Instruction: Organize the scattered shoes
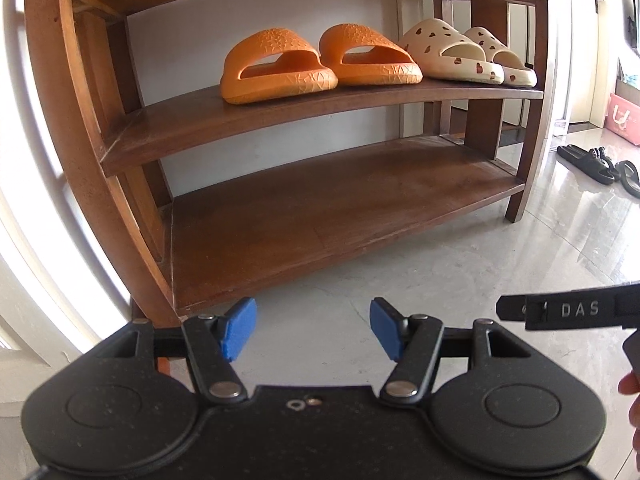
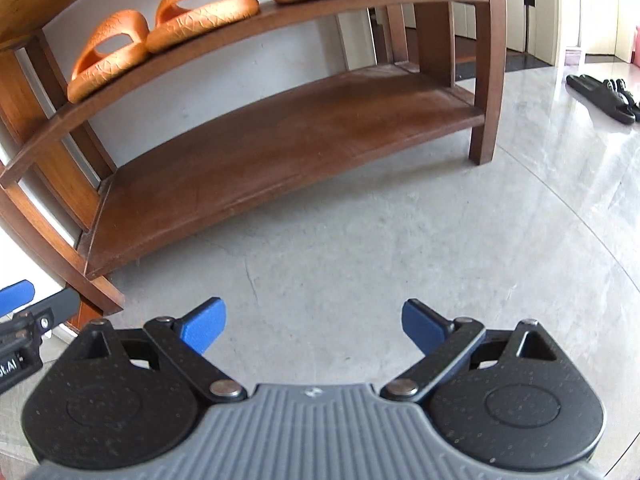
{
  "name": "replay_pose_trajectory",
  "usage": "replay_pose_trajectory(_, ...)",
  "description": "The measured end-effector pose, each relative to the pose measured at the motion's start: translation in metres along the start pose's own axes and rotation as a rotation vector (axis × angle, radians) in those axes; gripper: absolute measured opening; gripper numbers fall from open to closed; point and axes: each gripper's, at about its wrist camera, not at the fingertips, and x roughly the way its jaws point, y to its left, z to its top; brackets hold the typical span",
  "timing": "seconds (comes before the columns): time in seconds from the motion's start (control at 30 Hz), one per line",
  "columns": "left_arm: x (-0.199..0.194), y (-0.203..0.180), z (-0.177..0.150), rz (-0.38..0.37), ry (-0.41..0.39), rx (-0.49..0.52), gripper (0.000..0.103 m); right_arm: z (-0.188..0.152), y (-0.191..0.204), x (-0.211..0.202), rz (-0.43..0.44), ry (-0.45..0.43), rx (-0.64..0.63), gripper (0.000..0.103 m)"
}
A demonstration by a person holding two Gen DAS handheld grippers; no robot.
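While two pairs of slides are already sitting on the middle shelf (image 1: 168,124) of a wooden shoe rack (image 1: 532,92), both grippers are hovering low over the grey floor (image 2: 360,240) with nothing between their fingers. The left gripper (image 1: 312,328) is facing the rack with its blue-padded fingers spread apart, and the right gripper (image 2: 312,326) is doing the same. Orange slides (image 1: 320,64) and cream heart-print slides (image 1: 468,54) are resting side by side, while the bottom shelf (image 2: 280,148) is lying bare. Black slides (image 2: 604,96) are waiting on the floor well off to the right, beyond the rack's leg. Judging by their moulded shape, they are probably light, springy and slightly grippy; pinching the strap arch or the sole's side edge looks the safest hold.
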Motion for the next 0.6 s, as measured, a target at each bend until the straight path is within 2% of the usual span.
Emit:
replay_pose_trajectory(0.33,0.015,-0.008,-0.004,0.028,0.038,-0.001,0.063,-0.014,-0.006,0.015,0.005,0.061,0.013,0.096)
replay_pose_trajectory(0.6,0.017,-0.013,-0.011,0.041,0.009,0.032,0.063,-0.024,-0.011,0.024,0.006,0.099,0.029,0.096)
